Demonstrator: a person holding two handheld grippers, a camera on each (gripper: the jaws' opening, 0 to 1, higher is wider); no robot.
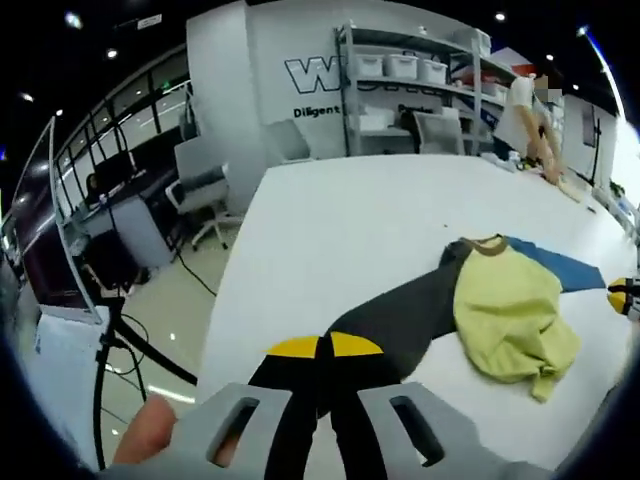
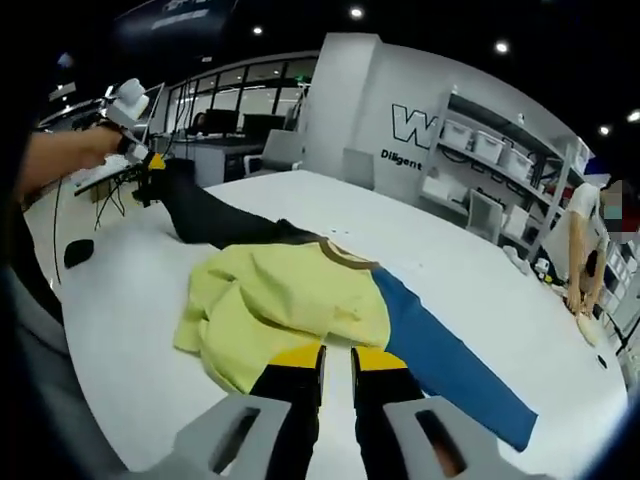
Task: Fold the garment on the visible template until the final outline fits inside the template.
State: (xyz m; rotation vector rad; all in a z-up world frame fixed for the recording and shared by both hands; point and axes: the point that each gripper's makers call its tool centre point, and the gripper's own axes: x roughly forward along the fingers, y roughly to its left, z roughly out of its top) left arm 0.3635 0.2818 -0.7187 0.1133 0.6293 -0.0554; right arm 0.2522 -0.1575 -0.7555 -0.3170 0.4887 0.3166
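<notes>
White table carries the garment: yellow body mid-table, blue sleeve twd the near edge, dark sleeve stretched twd the far corner. Your left gripper is up off the table, jaws pinched on the dark sleeve's end. Your right gripper sits low at the yellow hem, jaws slightly apart; can't tell if they grip. Left gripper view adds chairs; right gripper view adds shelving.

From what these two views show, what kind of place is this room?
Probably an office or lab workspace, not a home. A large white table holds the garment, metal shelving carries storage bins, office chairs stand by desks, and big lettering marks the wall. Another person bends at the far end.
</notes>
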